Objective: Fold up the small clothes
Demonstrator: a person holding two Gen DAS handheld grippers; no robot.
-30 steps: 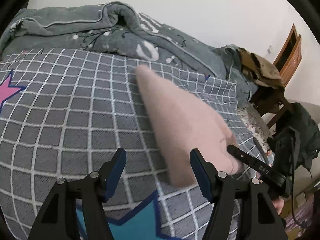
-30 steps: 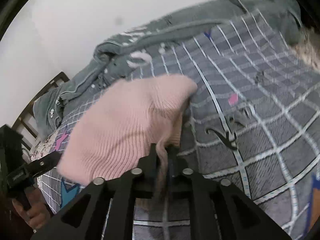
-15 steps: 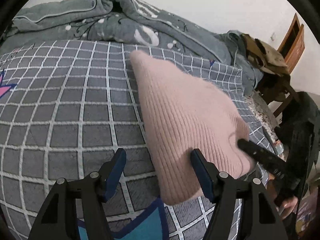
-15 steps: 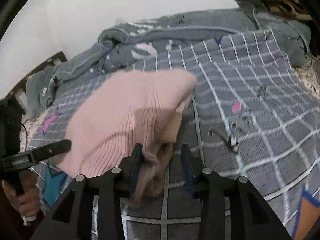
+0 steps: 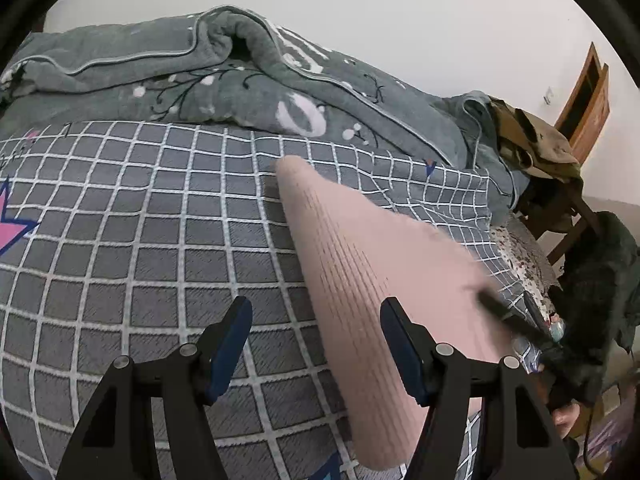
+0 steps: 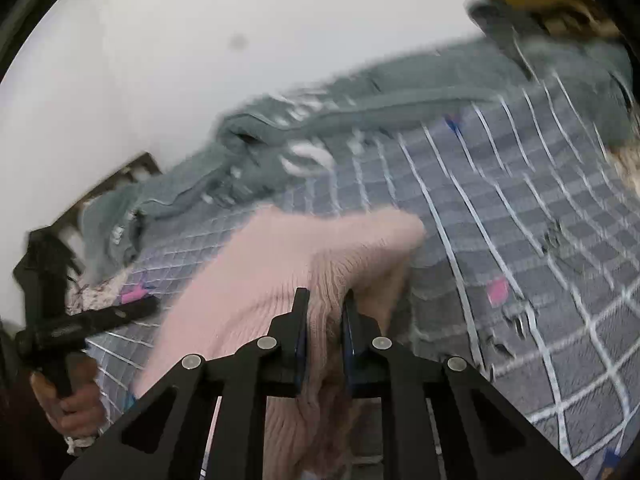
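The pink sweater (image 6: 280, 272), soft, light and limp, lies at the lower centre of the right wrist view on the bed (image 5: 140, 240). The right hand-held gripper (image 6: 324, 304) has just clenched on a bunched edge; the left hand-held gripper (image 5: 316, 316) stands released. Take hold at edges or corners, since the knit sags and stretches.

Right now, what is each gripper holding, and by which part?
The right gripper, having just closed, pinches the pink knit garment by a bunched near edge. The left gripper stands open, holding nothing.

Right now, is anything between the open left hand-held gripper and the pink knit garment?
Nothing visible. The left hand-held gripper stands open over the checked bedspread, with the pink knit garment beside its right finger. The right hand-held gripper already pinches it.
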